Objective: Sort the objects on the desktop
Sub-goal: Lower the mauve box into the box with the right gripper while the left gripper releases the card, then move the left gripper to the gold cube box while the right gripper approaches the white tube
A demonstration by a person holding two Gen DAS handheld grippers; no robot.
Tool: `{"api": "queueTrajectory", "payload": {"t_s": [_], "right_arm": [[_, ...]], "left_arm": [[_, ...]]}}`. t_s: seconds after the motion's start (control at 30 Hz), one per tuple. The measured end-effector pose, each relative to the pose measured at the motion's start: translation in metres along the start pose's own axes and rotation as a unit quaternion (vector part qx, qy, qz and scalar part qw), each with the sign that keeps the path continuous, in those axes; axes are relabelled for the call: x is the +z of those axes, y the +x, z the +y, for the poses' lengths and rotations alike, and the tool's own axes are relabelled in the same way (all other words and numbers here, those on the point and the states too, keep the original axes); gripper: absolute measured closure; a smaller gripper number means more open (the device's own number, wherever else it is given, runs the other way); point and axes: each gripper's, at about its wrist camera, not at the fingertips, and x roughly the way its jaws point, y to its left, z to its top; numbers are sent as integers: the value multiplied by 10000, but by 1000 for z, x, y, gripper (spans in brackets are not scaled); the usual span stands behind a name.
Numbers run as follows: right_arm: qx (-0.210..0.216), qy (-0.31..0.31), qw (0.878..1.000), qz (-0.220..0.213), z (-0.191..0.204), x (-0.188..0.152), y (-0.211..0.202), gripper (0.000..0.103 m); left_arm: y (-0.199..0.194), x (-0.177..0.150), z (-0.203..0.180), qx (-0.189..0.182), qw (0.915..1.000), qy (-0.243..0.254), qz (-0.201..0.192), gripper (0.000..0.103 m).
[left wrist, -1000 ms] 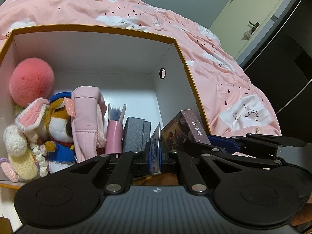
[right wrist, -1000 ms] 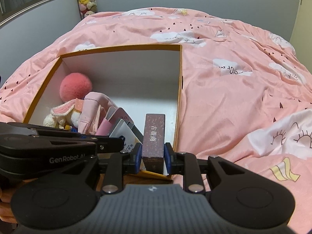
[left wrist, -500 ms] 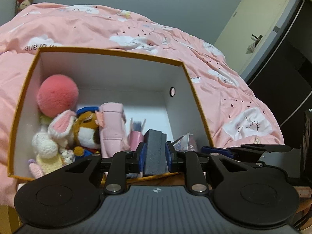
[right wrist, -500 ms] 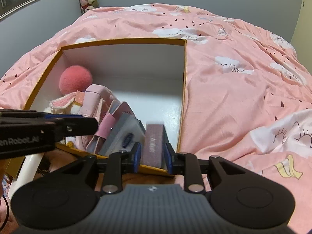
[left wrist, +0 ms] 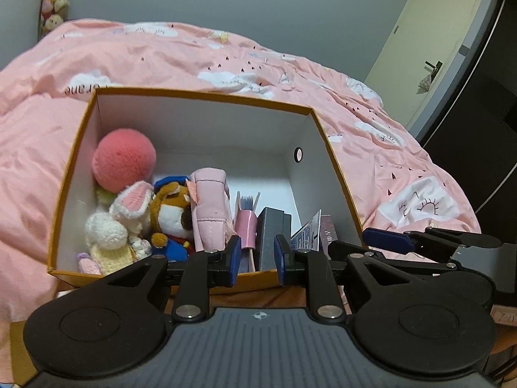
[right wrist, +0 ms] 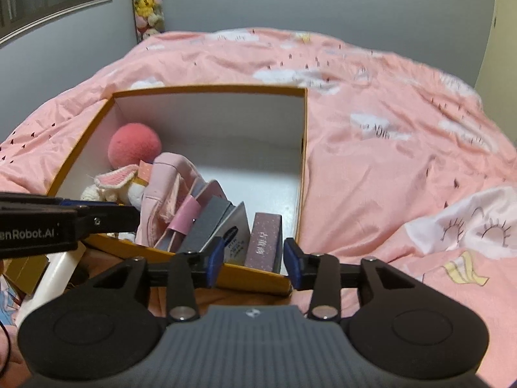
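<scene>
An orange-rimmed white box (left wrist: 200,93) (right wrist: 210,89) sits on the bed. It holds a pink ball (left wrist: 124,160) (right wrist: 134,145), plush toys (left wrist: 168,203), a pink pouch (left wrist: 210,207) (right wrist: 164,187), a dark grey box (left wrist: 269,232) (right wrist: 206,223), a white card (right wrist: 236,232) and a purple box (right wrist: 263,239) (left wrist: 328,229) standing upright. My left gripper (left wrist: 257,258) is open and empty, just outside the box's near wall in front of the grey box. My right gripper (right wrist: 253,262) is open and empty, at the near wall in front of the purple box.
A pink duvet with cloud prints (right wrist: 387,135) covers the bed around the box. A door (left wrist: 429,48) and dark wardrobe are at the right. Plush toys hang on the far wall (right wrist: 147,3). A white object (right wrist: 55,274) lies at the lower left.
Both grippers opened and drew back and up from the box. The left let go of the dark grey box, the right let go of the purple box; both stay standing inside.
</scene>
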Motion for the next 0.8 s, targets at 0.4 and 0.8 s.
{"api": "queueTrajectory", "payload": {"t_s": [0.4,0.8], "right_arm": [[256,-219,9984,-464,24,-14,-25,32],[881,-736,9934,15,66,-41,-25,31]], "left_arm": [[-28,-19,-16,483,9965,573,-367,79],[-40,-45,-17,972,9911,908,-110,69]]}}
